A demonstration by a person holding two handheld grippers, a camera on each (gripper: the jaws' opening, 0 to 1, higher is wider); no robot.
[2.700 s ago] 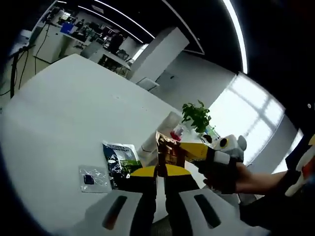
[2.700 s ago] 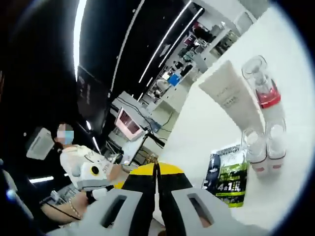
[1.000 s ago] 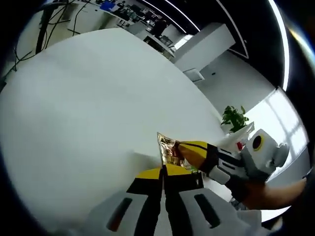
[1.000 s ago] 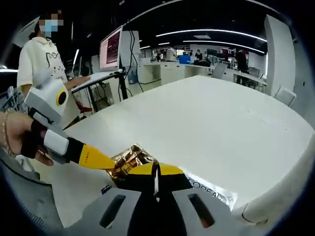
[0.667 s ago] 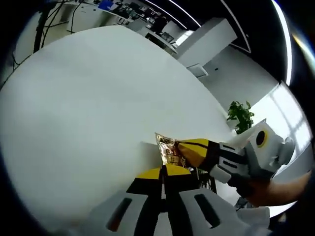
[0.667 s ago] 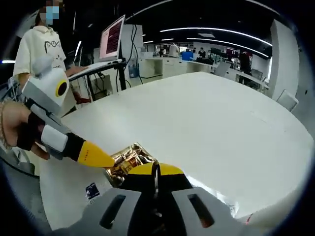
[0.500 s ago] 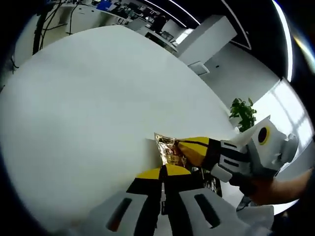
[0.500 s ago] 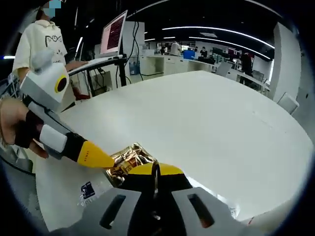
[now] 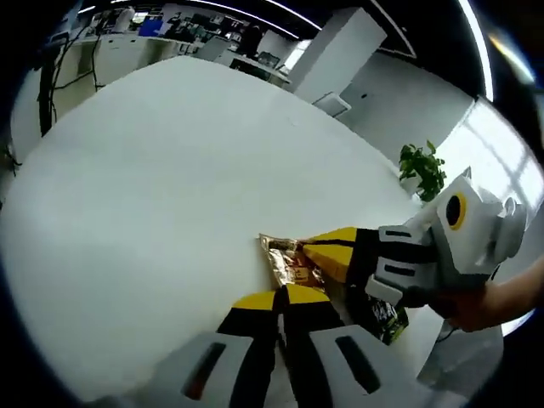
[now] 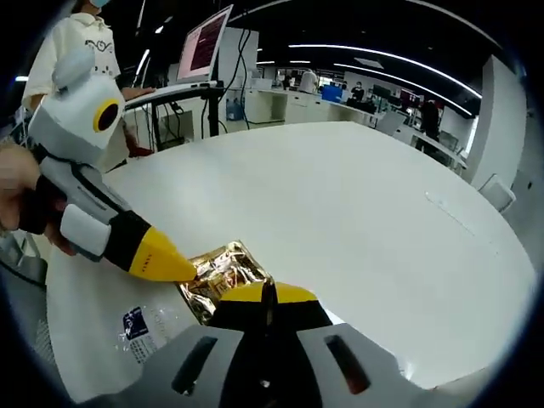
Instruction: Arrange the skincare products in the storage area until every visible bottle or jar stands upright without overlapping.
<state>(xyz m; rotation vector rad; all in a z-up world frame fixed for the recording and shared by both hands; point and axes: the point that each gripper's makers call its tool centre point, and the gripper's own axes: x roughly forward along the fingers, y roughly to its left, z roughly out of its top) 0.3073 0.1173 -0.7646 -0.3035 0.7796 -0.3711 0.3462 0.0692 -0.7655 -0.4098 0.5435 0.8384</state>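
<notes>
A crumpled gold foil sachet [image 9: 287, 262] hangs just above the white table [image 9: 153, 170], pinched from two sides. My left gripper [image 9: 280, 297] is shut on its near edge in the left gripper view. My right gripper [image 9: 316, 252] comes in from the right, its yellow tips closed on the sachet's other side. In the right gripper view the gold sachet [image 10: 219, 270] sits between my right gripper [image 10: 268, 293] at the bottom and my left gripper [image 10: 183, 269] reaching in from the left. A dark green sachet [image 9: 387, 316] lies under the right gripper's body.
A small clear sachet with a blue square [image 10: 138, 325] lies flat near the table's edge. A potted plant [image 9: 422, 168] stands beyond the far rim. A person [image 10: 81, 42] and a monitor [image 10: 204, 41] are off the table's left side. The table [image 10: 357, 212] stretches wide beyond the sachet.
Both grippers have kept hold of the gold sachet while the views swung. The tube and bottles seen earliest are out of frame. The green sachet has come into the left gripper view.
</notes>
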